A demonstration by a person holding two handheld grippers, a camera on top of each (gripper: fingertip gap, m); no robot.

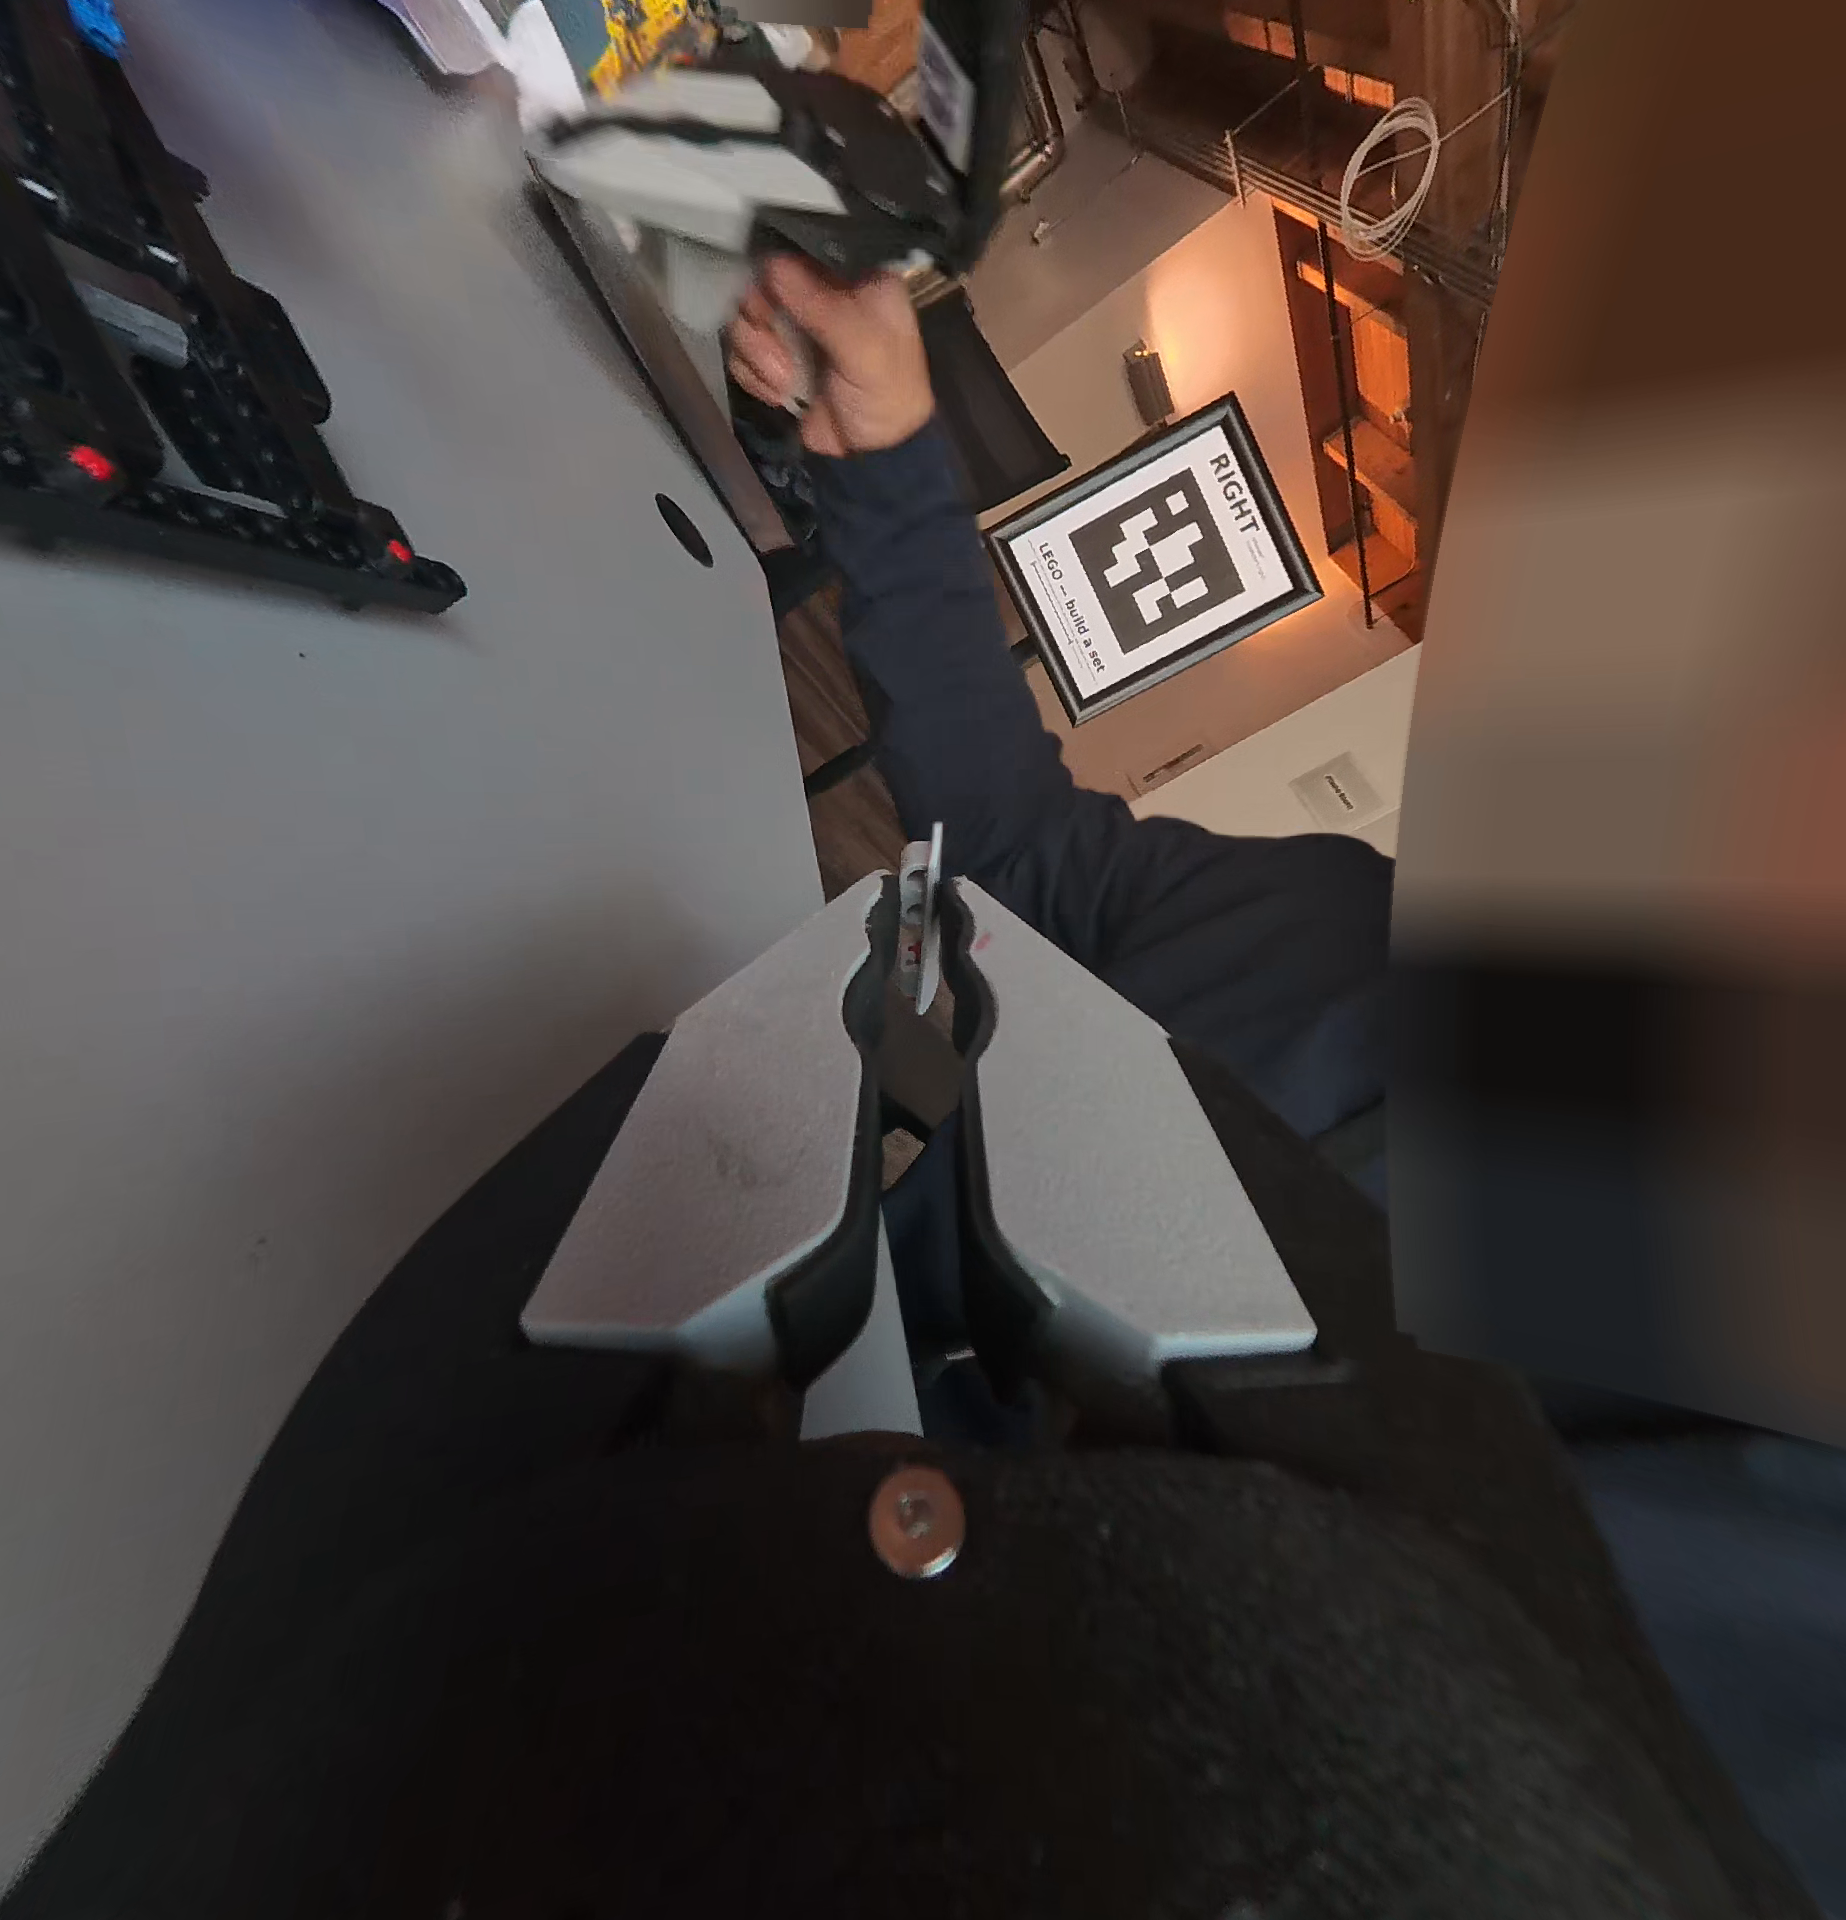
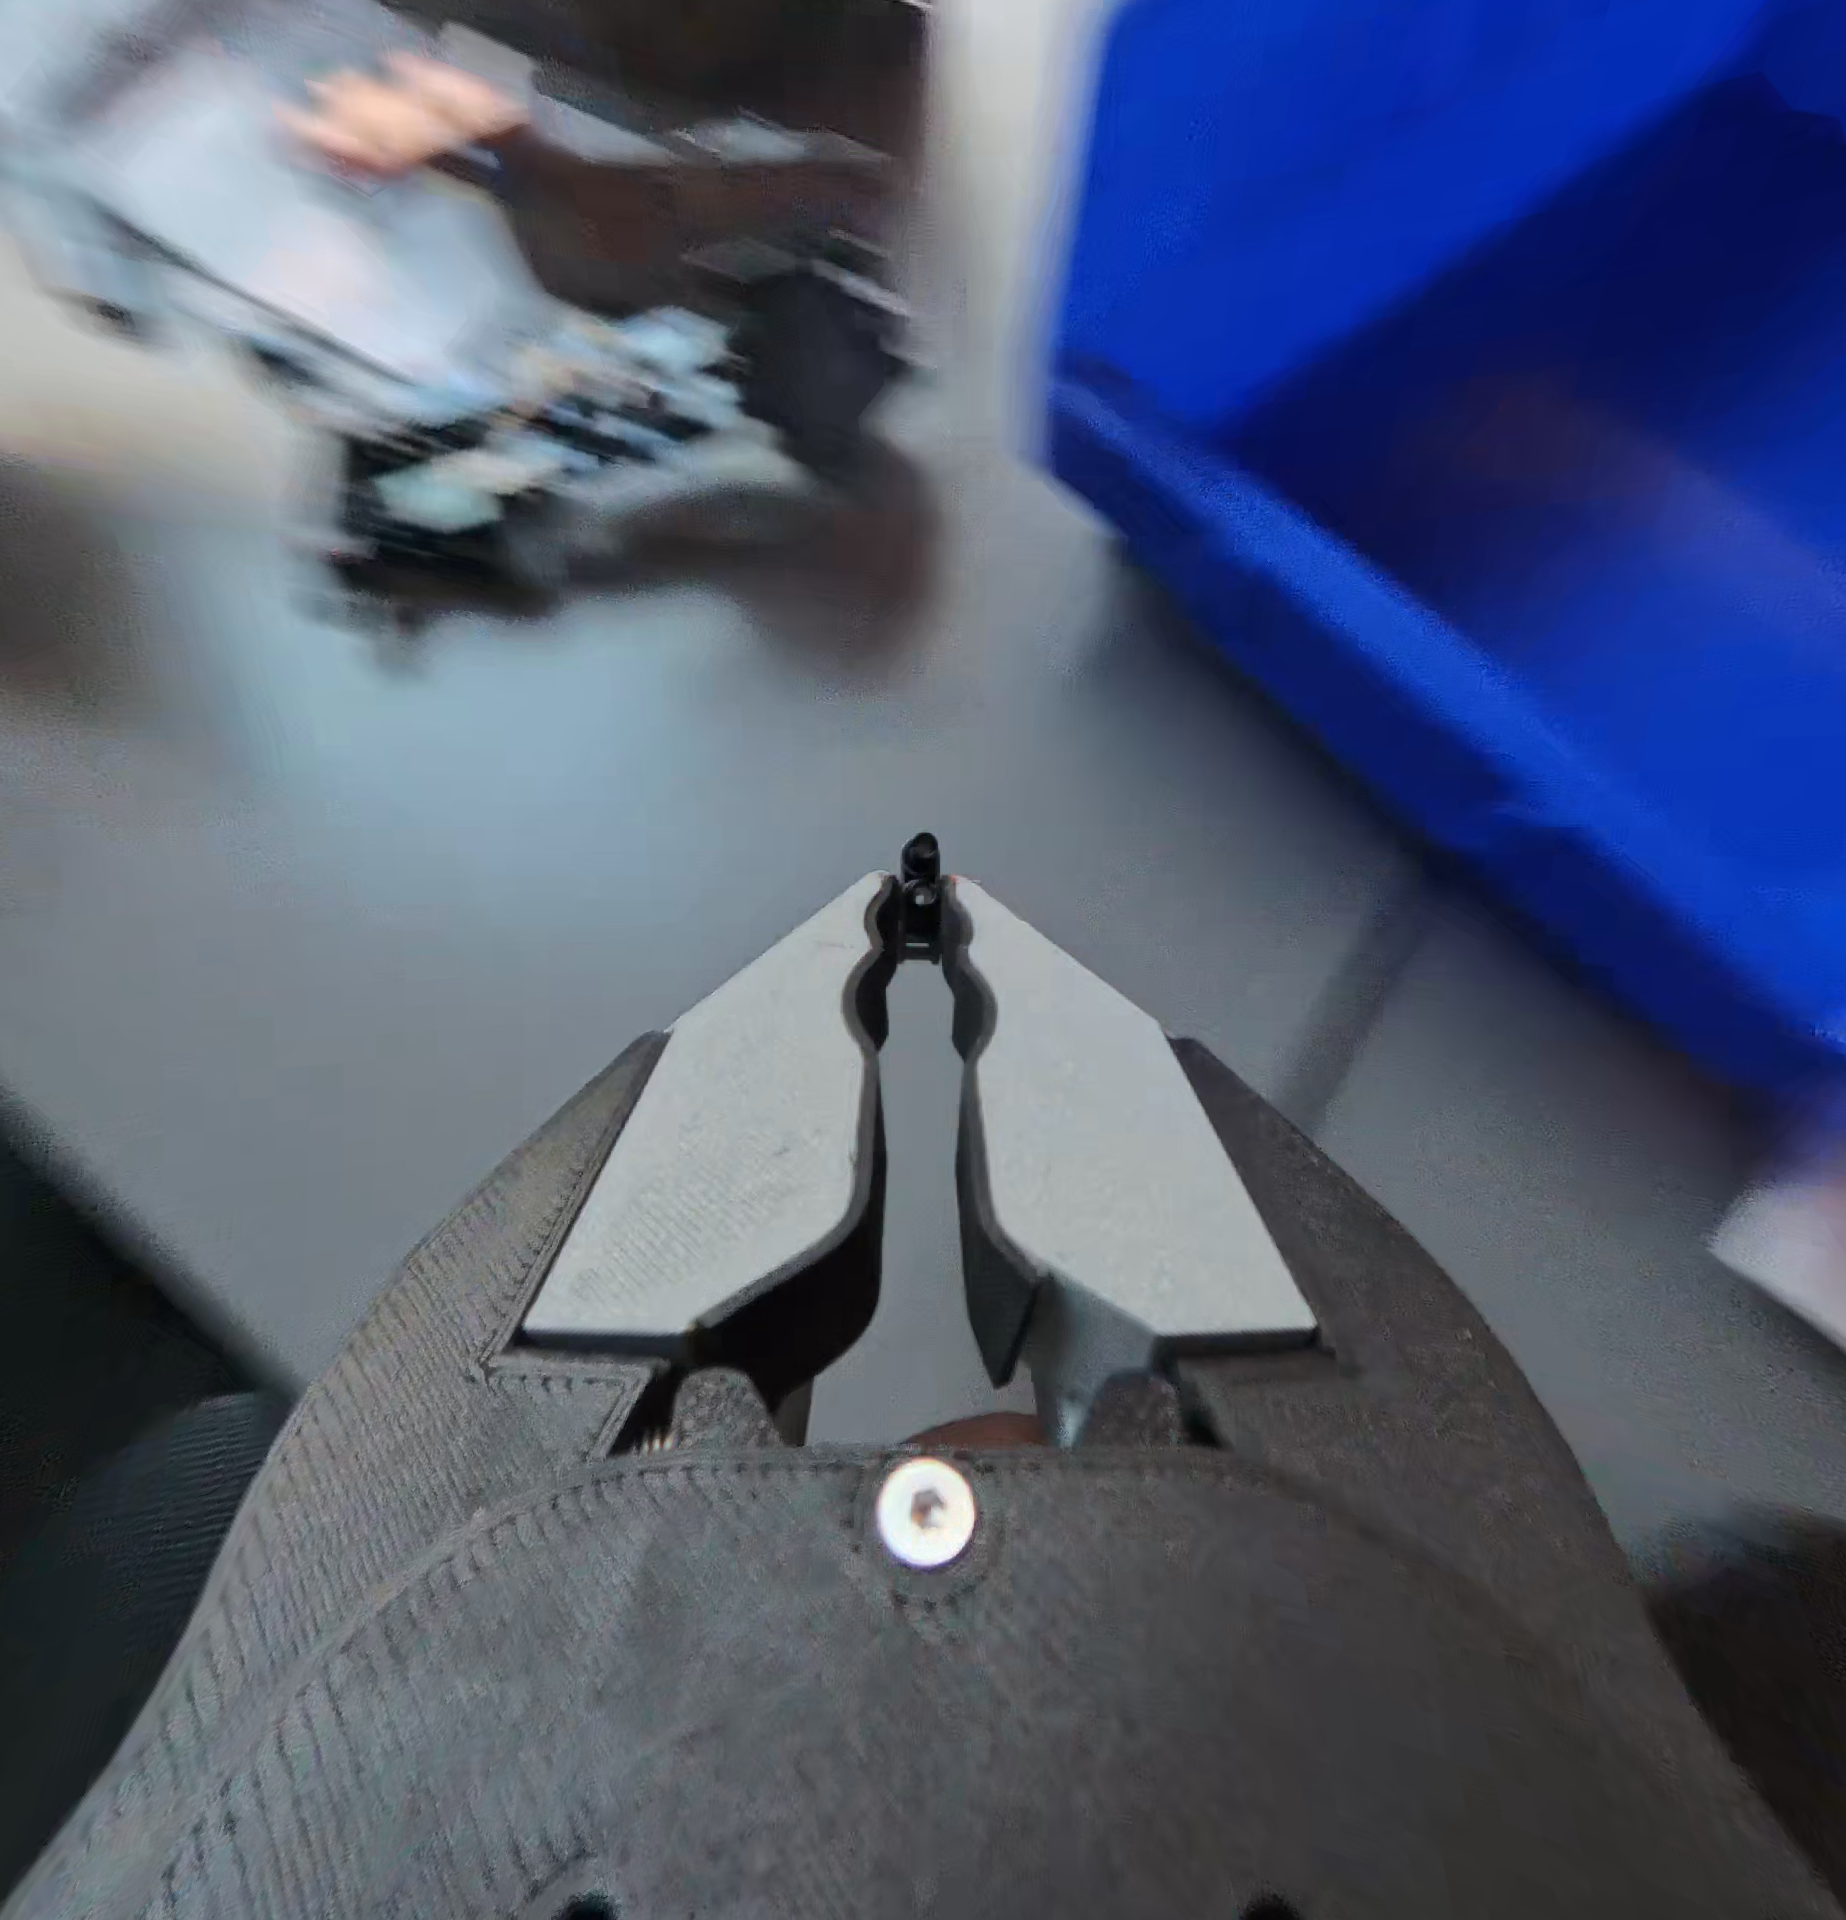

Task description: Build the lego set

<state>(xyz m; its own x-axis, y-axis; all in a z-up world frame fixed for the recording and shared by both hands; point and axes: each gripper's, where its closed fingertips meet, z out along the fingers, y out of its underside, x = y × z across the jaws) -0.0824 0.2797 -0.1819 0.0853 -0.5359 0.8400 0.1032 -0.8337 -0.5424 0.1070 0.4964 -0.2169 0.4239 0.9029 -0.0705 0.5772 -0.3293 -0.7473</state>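
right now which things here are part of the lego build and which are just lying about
Part of the build:
- grey piece in left gripper
- black pin in right gripper
- black assembly on table

Lying about:
- blue bin
- framed sign

Left gripper (image 1: pixel 924 914) — jaws pinched near-closed on a thin grey piece (image 1: pixel 921 914), tips past the desk edge. Right gripper (image 2: pixel 924 894) — jaws pinched on a small black pin (image 2: pixel 920 868), above the desk; hand (image 1: pixel 846 364) on handle, dark sleeve (image 1: pixel 940 665).
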